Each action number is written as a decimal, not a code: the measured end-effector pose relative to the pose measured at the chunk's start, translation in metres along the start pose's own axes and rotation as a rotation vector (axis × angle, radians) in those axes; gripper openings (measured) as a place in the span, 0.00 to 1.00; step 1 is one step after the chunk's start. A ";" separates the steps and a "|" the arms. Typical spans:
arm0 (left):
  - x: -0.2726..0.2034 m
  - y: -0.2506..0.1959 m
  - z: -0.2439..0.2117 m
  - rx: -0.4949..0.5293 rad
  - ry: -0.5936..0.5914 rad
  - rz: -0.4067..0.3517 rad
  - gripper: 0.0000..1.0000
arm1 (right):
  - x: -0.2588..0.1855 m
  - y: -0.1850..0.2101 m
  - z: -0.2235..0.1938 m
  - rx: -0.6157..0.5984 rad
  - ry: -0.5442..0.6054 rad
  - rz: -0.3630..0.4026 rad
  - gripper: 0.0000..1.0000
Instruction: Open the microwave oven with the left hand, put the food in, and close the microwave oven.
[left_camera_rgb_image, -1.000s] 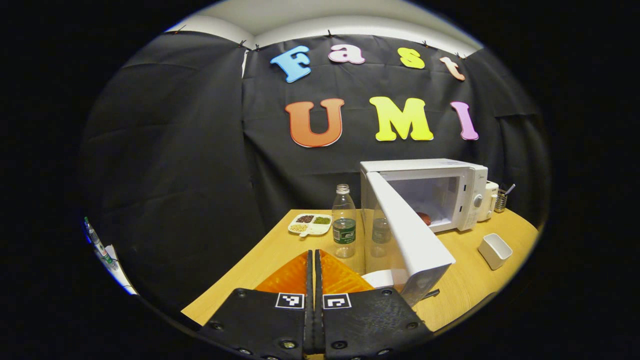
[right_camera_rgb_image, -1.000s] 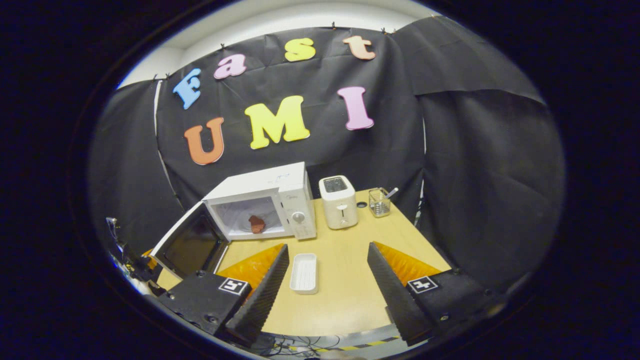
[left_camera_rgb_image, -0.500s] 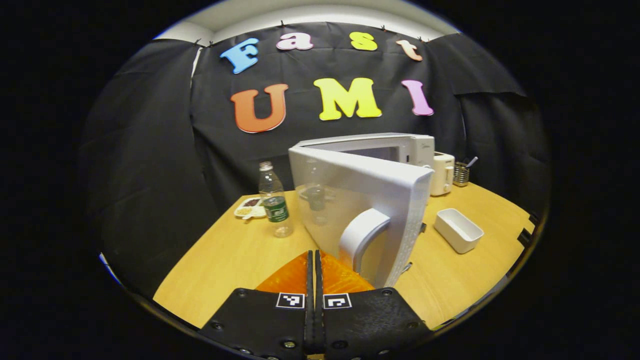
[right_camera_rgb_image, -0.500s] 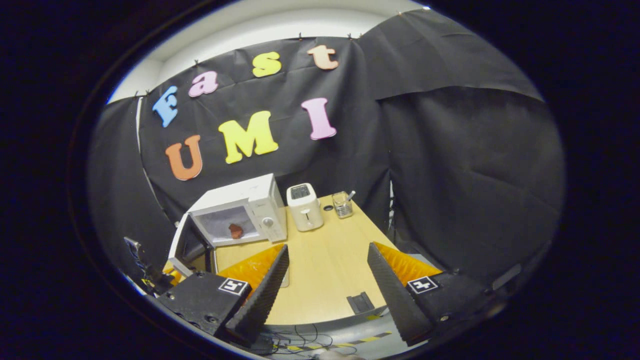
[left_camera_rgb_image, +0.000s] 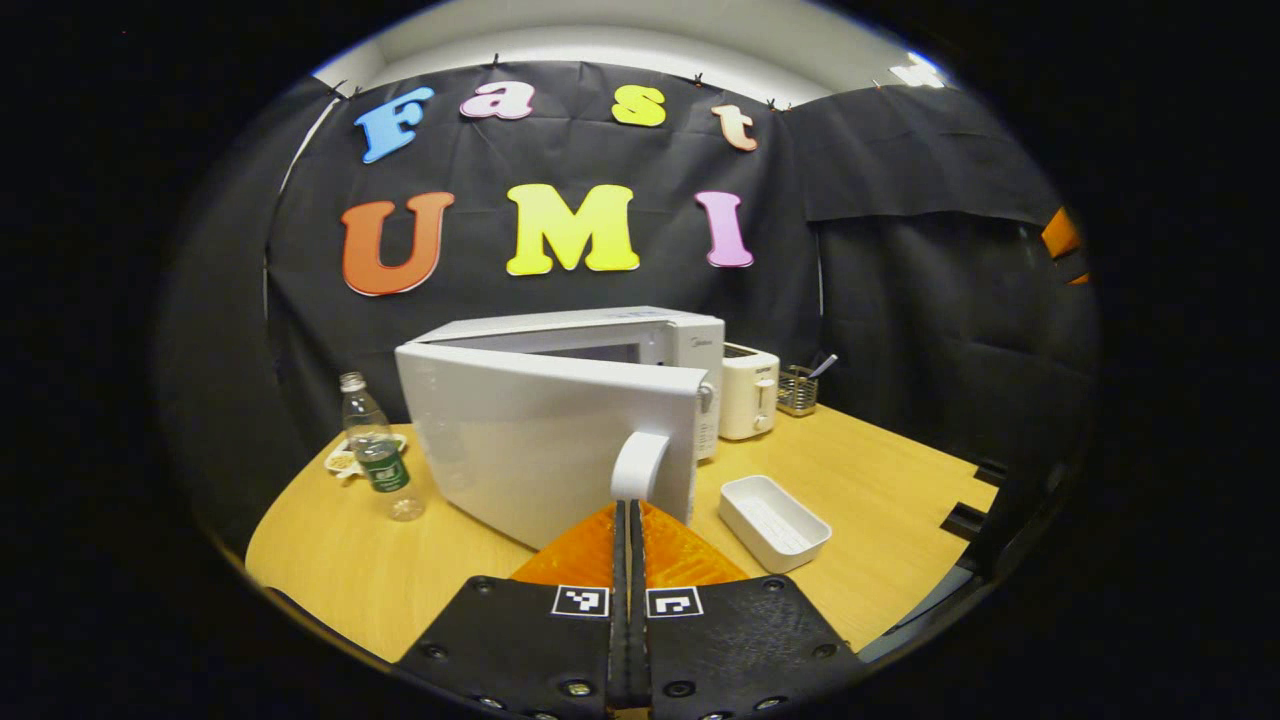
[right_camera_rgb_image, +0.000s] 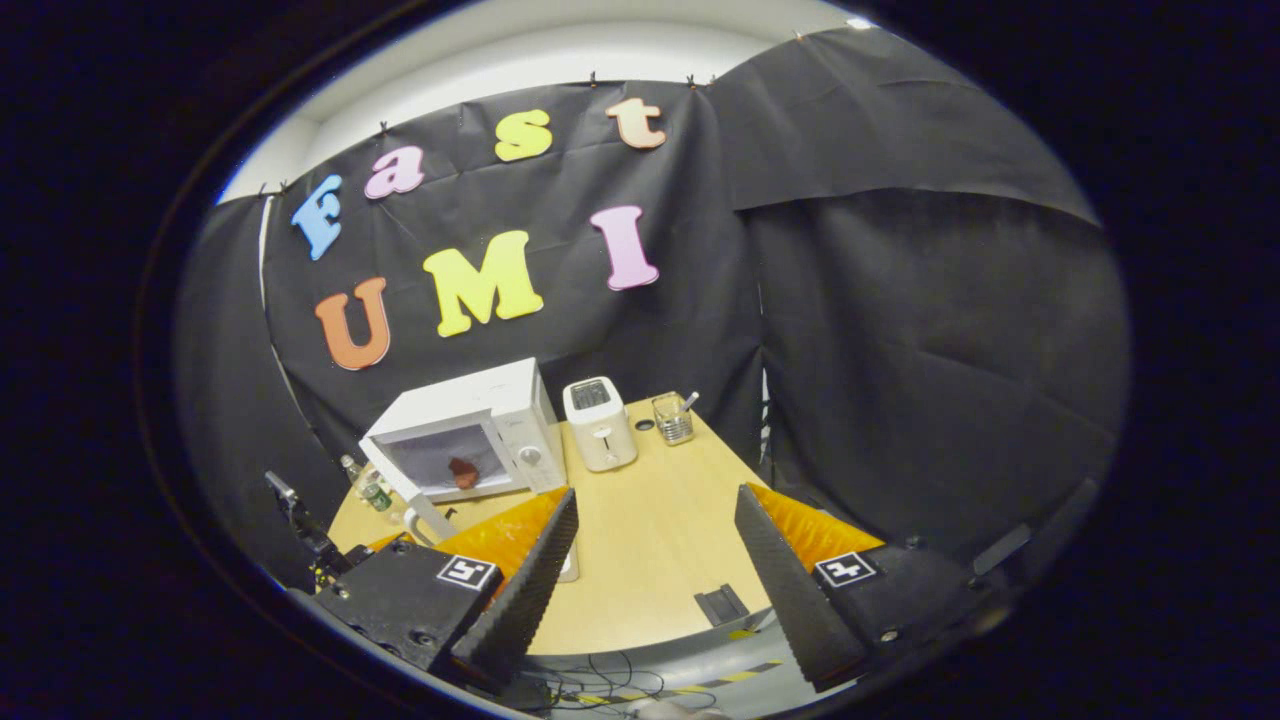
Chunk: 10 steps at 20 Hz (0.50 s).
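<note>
White microwave (left_camera_rgb_image: 560, 345) door (left_camera_rgb_image: 545, 450) ajar; reddish food (right_camera_rgb_image: 462, 472) inside

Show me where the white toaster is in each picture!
Left gripper view: the toaster stands right of centre, just right of the microwave, near the back of the table.
Right gripper view: the toaster sits a little left of centre, again just right of the microwave.
Shared landmark: the wire basket stands to the toaster's right in both.

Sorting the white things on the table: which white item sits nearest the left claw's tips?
The microwave door handle, curved and white, just beyond the shut left claw. The white tray lies off to the side; the toaster stands farther back.
</note>
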<state>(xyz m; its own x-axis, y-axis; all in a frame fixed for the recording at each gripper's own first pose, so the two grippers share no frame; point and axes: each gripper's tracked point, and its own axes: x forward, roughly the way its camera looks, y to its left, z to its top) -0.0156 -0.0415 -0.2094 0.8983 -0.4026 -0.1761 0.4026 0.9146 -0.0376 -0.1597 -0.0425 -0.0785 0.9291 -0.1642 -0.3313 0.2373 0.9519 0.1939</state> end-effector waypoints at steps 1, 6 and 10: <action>0.008 -0.009 0.001 0.006 0.000 -0.024 0.00 | -0.003 0.005 0.006 -0.001 -0.009 0.003 1.00; 0.043 -0.027 -0.003 -0.011 0.020 -0.071 0.00 | 0.003 0.013 0.029 -0.037 -0.046 -0.021 1.00; 0.061 0.001 0.000 -0.037 0.013 -0.029 0.00 | 0.014 0.015 0.036 -0.038 -0.050 -0.044 1.00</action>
<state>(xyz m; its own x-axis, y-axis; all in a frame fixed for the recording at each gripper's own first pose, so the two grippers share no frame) 0.0397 -0.0652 -0.2205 0.8840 -0.4283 -0.1873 0.4210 0.9036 -0.0793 -0.1328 -0.0402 -0.0466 0.9311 -0.2179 -0.2924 0.2683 0.9524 0.1448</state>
